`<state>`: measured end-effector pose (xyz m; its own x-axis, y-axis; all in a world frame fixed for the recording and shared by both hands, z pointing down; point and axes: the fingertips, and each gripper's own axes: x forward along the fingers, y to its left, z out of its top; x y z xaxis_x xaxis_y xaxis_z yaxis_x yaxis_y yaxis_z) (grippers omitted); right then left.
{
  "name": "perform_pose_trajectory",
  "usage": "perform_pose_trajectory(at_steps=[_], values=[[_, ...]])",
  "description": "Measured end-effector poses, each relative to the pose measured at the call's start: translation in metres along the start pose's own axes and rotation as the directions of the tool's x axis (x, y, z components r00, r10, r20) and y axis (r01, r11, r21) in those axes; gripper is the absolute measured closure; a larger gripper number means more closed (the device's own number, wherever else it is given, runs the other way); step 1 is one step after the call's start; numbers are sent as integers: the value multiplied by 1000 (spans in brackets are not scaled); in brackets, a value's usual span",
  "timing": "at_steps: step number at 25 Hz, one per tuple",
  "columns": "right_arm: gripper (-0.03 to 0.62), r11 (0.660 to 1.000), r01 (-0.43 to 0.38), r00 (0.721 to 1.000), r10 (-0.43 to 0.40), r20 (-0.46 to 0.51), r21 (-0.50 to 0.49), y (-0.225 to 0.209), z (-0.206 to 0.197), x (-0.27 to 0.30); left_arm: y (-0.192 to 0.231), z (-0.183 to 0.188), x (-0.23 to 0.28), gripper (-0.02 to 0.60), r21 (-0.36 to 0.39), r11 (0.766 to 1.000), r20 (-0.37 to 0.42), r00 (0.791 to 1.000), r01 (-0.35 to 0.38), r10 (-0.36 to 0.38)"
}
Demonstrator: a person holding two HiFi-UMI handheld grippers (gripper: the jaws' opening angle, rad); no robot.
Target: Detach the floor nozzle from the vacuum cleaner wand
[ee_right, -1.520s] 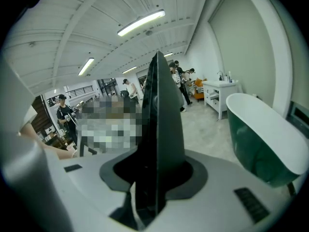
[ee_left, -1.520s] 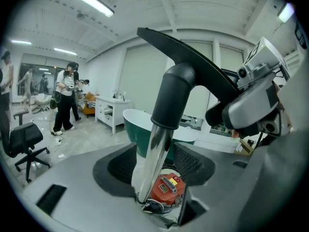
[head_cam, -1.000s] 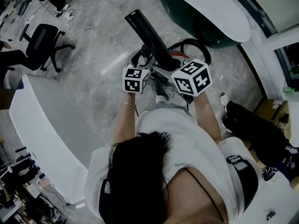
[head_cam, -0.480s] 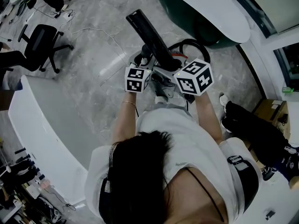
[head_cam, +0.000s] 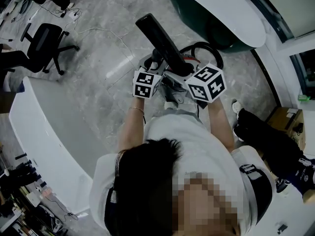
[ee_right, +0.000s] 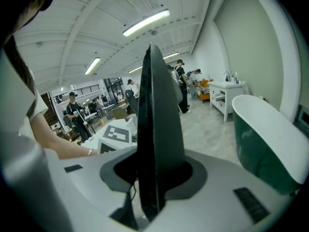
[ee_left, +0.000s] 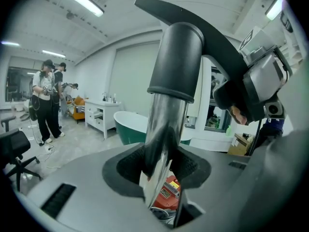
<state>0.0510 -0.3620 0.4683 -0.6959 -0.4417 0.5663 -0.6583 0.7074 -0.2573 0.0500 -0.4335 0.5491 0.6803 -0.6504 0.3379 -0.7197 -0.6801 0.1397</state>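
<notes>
In the head view the long black floor nozzle [head_cam: 160, 36] points away from me, above the red vacuum body [head_cam: 186, 58] and its black hose [head_cam: 209, 48]. My left gripper [head_cam: 147, 81] is closing its jaws; in the left gripper view [ee_left: 161, 166] the pads press both sides of the chrome wand [ee_left: 164, 124], just below the nozzle's black neck [ee_left: 176, 57]. My right gripper [head_cam: 204, 82] is on the other side. Seen along its own jaws [ee_right: 154, 170], it is shut on the nozzle's flat black body [ee_right: 157, 120].
A green bathtub with a white rim [head_cam: 221, 14] stands beyond the vacuum. An office chair [head_cam: 44, 43] and a floor cable [head_cam: 98, 32] are at the left, beside a white curved counter [head_cam: 44, 132]. Someone's dark legs [head_cam: 266, 136] are at the right. People [ee_left: 46, 100] stand far off.
In the head view the nozzle and both marker cubes have shifted slightly to the right. Nothing else differs.
</notes>
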Motion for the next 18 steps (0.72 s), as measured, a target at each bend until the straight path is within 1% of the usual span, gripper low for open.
perform_pose_trajectory(at_steps=[4, 9, 12, 16, 18], values=[[453, 1000, -12, 1000, 12, 0, 15, 2, 1, 3, 3, 0, -1, 433, -24, 1000, 16, 1000, -6, 6], [454, 999, -13, 1000, 12, 16, 38, 3, 4, 2, 4, 0, 0, 431, -49, 999, 24, 1000, 11, -10], [454, 998, -34, 999, 33, 23, 61, 7, 6, 2, 5, 1, -2, 430, -52, 999, 27, 1000, 15, -13], [456, 995, -58, 998, 55, 34, 82, 8, 6, -4, 2, 1, 0, 419, -89, 995, 38, 998, 47, -44], [456, 993, -59, 997, 55, 44, 99, 7, 5, -6, -1, 1, 2, 419, -92, 994, 36, 998, 54, -51]])
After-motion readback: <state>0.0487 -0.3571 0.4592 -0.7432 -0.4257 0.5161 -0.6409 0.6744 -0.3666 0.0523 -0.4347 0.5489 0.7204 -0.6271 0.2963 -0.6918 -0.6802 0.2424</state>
